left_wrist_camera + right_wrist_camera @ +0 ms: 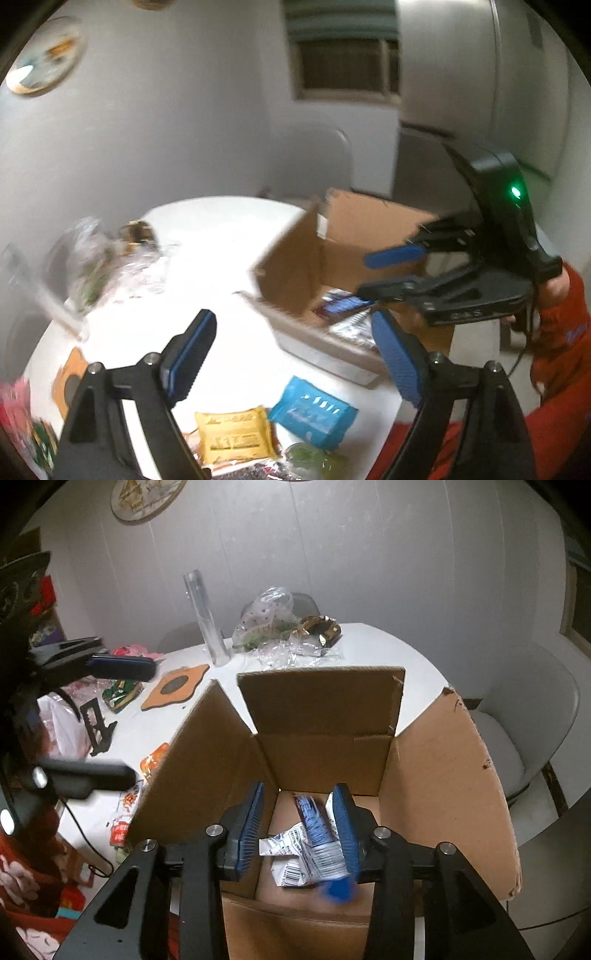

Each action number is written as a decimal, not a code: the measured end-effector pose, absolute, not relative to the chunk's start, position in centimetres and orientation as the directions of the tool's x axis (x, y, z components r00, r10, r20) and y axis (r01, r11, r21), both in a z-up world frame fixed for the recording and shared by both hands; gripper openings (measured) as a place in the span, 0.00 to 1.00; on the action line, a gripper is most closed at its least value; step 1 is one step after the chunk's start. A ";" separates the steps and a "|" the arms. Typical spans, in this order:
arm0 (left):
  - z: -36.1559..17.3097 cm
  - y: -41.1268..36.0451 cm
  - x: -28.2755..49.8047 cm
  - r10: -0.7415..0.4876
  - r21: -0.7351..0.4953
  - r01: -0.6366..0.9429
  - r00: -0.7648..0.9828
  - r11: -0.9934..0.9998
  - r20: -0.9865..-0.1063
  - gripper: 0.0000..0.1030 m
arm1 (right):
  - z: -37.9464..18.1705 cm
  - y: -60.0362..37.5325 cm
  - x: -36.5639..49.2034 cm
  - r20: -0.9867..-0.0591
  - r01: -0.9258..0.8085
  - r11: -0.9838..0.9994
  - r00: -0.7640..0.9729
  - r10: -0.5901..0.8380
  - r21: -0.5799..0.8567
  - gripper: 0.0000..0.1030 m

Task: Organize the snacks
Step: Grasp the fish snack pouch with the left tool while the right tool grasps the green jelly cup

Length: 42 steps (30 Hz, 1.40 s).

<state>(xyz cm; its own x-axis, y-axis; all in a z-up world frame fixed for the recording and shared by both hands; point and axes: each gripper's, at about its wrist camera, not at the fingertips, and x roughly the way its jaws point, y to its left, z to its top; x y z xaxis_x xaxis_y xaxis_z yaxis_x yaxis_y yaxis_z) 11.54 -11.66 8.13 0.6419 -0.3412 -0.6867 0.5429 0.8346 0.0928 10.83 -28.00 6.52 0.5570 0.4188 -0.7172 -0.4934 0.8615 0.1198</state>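
An open cardboard box [325, 709] stands on the white round table [369, 646]; it also shows in the left wrist view [295, 266]. My right gripper [299, 825] is open above the box, and a blue and white snack packet [314, 834] lies blurred between and below its pads, over other white packets. My right gripper [380, 273] also shows in the left wrist view. My left gripper [291, 354] is open and empty above the table. A yellow packet [234, 435] and a blue packet [314, 410] lie near the table's front edge.
A clear tube [207, 620], crumpled plastic wrap [273, 627] and a gold item [321, 627] sit at the table's far side. An orange coaster [177, 686], a small black stand [98, 723] and more packets [125, 812] lie left of the box. A grey chair [517, 738] stands right.
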 end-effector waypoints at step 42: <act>-12.5 3.4 2.6 -0.042 -0.101 -0.057 0.634 0.993 -0.772 0.83 | -7.2 -9.2 2.4 -0.844 -0.801 0.591 0.382 0.376 -0.099 0.24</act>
<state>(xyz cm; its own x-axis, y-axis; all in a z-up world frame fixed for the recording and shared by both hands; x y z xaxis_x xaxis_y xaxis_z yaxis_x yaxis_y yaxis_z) 2.64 3.44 -12.53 0.6341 -0.0418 -0.7721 -0.0573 0.9933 -0.1008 2.45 -9.19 -7.25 0.3823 0.3763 -0.8440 -0.8008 0.5907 -0.0994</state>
